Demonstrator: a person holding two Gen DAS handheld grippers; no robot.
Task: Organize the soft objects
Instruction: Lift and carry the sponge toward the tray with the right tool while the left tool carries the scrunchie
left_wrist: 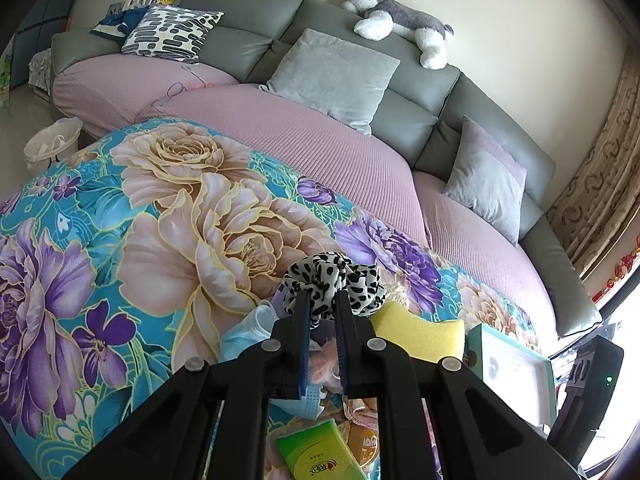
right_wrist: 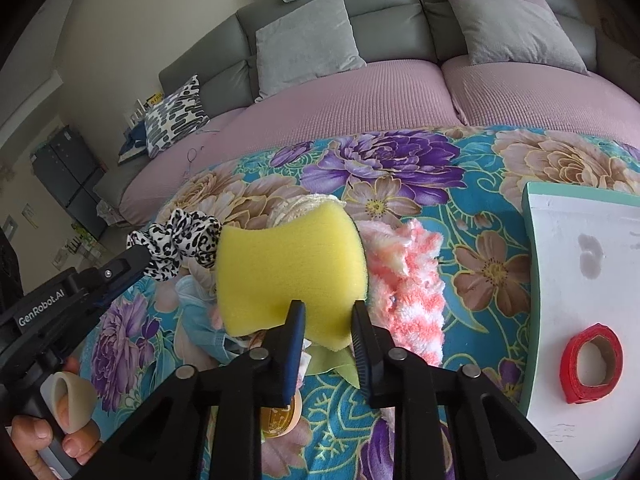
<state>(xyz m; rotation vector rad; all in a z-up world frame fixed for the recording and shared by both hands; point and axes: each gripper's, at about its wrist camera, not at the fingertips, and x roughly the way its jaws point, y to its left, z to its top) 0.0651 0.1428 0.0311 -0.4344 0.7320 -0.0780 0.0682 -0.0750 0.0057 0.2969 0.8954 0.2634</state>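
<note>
My left gripper (left_wrist: 323, 295) is shut on a black-and-white spotted scrunchie (left_wrist: 334, 280), held a little above the flowered cloth (left_wrist: 120, 216); the same scrunchie (right_wrist: 176, 240) shows at the left of the right wrist view. My right gripper (right_wrist: 326, 306) is shut on the near edge of a yellow sponge (right_wrist: 290, 268), which is squeezed between its fingers. The sponge (left_wrist: 416, 330) lies just right of the left gripper. A pink-and-white fluffy cloth (right_wrist: 404, 280) lies right of the sponge, and a blue face mask (left_wrist: 248, 330) lies under the left gripper.
A white tray with a teal rim (right_wrist: 576, 280) holds a red tape roll (right_wrist: 592, 362) at the right. A green tissue pack (left_wrist: 316, 456) and a round gold lid (right_wrist: 278, 418) lie near me. Behind the cloth runs a sofa (left_wrist: 320, 148) with cushions and a plush dog (left_wrist: 396, 20).
</note>
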